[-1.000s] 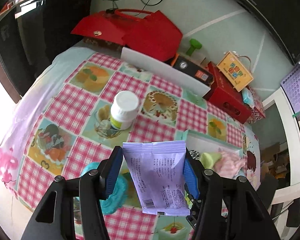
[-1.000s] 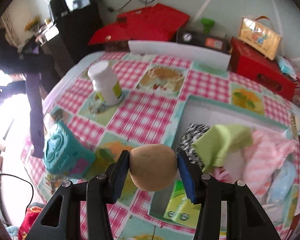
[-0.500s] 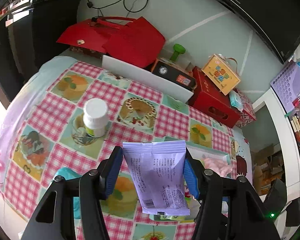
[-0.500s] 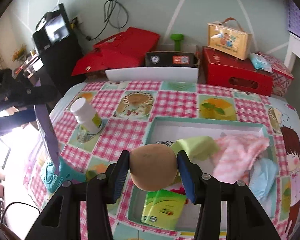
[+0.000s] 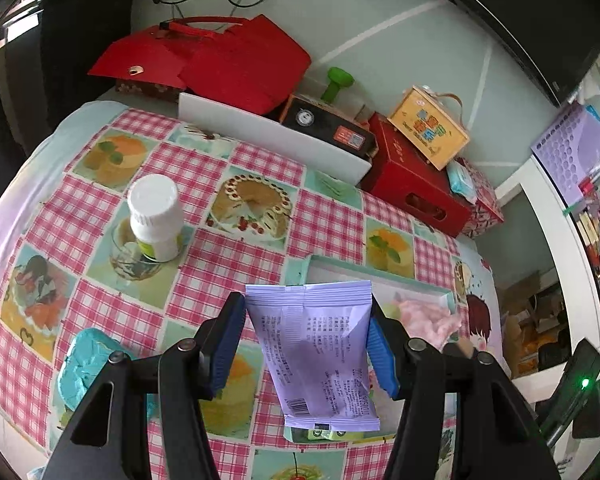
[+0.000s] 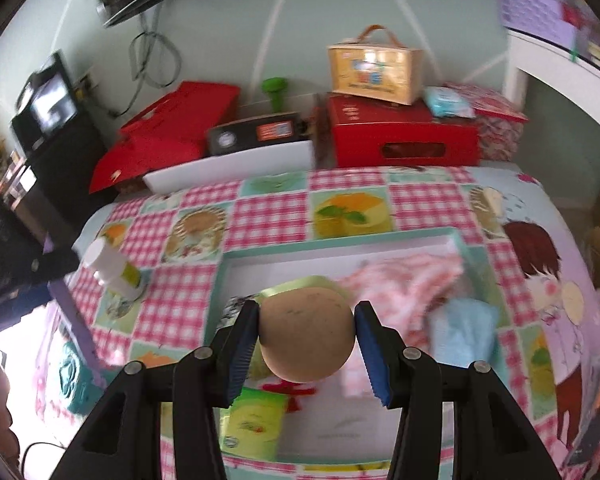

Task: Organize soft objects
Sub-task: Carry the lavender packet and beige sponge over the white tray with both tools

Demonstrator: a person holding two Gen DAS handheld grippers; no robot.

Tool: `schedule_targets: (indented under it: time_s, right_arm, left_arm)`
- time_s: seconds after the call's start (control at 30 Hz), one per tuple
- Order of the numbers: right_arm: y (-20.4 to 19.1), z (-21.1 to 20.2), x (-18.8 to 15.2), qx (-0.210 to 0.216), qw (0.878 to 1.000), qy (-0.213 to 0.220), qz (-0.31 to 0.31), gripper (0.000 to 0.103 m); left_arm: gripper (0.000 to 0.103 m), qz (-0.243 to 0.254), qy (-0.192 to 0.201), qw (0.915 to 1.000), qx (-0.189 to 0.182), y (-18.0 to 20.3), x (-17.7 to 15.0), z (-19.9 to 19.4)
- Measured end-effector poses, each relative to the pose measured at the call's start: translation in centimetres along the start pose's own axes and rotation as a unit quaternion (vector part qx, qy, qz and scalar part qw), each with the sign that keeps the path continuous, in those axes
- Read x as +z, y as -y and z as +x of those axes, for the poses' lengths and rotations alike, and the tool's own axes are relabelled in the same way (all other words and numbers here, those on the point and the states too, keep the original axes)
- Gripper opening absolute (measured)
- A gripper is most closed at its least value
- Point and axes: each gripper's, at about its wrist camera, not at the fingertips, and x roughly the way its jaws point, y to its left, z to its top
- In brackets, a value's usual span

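My left gripper (image 5: 306, 340) is shut on a flat lilac snack packet (image 5: 316, 356), held above the checked tablecloth near the left end of a shallow teal-rimmed tray (image 5: 300, 272). My right gripper (image 6: 306, 340) is shut on a round tan soft ball (image 6: 306, 332), hanging over the same tray (image 6: 340, 242). Inside the tray lie a pink cloth (image 6: 404, 280), a light blue cloth (image 6: 462, 332), a green cloth (image 6: 300, 282), a black-and-white patterned piece (image 6: 234, 306) and a green packet (image 6: 254, 426). The left gripper with its packet shows at the left edge of the right wrist view.
A white bottle (image 5: 156, 216) stands on the cloth left of the tray. A teal soft item (image 5: 84, 368) lies near the front left. Behind the table sit a long white tray (image 5: 272, 140), red boxes (image 5: 416, 196), a red bag (image 5: 220, 60) and a yellow case (image 5: 430, 128).
Both grippers have travelled to the right across the table toward the tray, each keeping its hold. The right one has rolled, and the tray now lies under the ball.
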Motion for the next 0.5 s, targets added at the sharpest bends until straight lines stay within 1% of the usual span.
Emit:
schedule_targets:
  time_s: [0.13,0.3,0.5]
  right_arm:
    - [3.3,-0.9,0.2,-0.025,0.999,0.009,0.046,0.052]
    - [7.4,-2.1,0.0,-0.060,0.993,0.020,0.096,0.052]
    - [10.2,-2.3,-0.5,-0.074,0.988,0.016,0.135,0.052]
  left_arm:
    - [0.059,0.018,-0.007,0.9998,-0.005,1.2,-0.6,0.6]
    - [0.059,0.040,-0.009,0.9991,-0.010,3.0,-1.3,1.2]
    - [0.059,0.071,-0.011,0.9972,-0.020,5.7,-2.4,2.6]
